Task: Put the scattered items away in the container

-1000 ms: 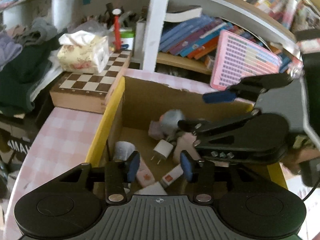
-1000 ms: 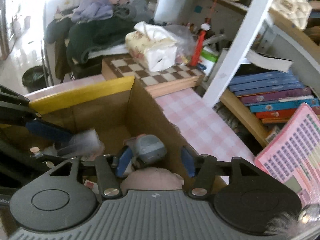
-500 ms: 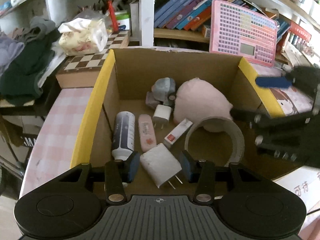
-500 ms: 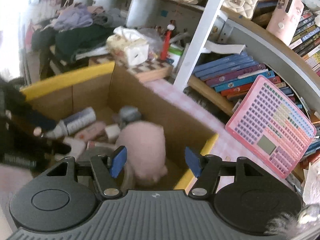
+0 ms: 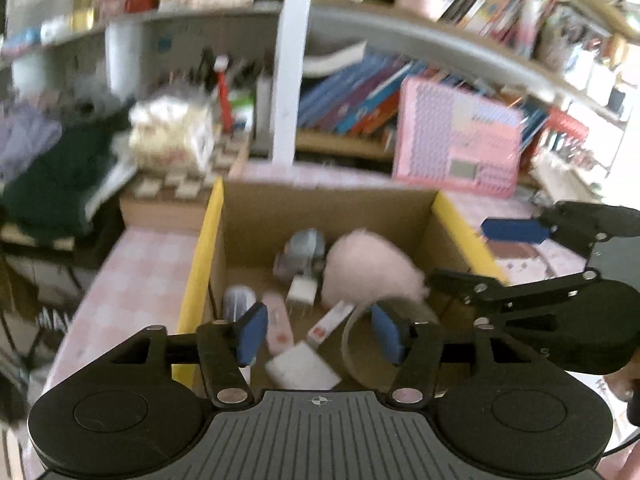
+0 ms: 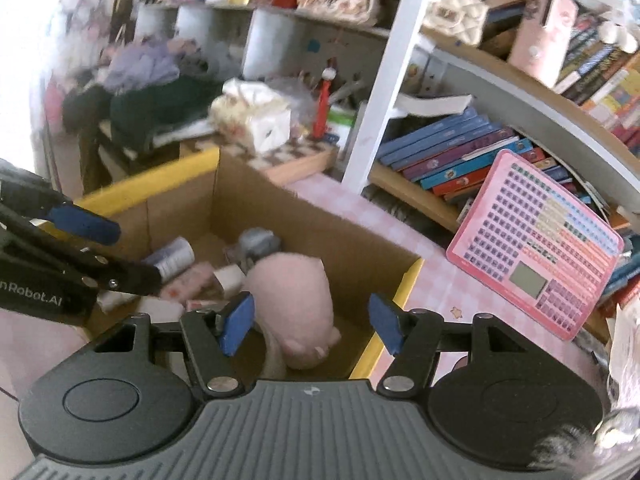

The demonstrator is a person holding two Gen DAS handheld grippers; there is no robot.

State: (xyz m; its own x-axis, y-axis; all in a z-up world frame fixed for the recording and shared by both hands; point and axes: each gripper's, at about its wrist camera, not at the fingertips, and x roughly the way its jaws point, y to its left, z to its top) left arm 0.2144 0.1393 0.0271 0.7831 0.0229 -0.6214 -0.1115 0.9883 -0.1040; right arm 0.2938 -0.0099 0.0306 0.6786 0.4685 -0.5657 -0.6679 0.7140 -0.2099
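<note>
Lying in the cardboard box [image 5: 328, 208], a pink plush [image 5: 368, 268].

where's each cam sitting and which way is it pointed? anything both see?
Left wrist: on the left gripper, looking down and forward into the cardboard box; own open blue-padded jaws show, right gripper at frame right.
Right wrist: on the right gripper, facing the box's far corner and the bookshelf; own open jaws, left gripper at frame left.
Shared: box, pink plush, pink keyboard toy.
</note>
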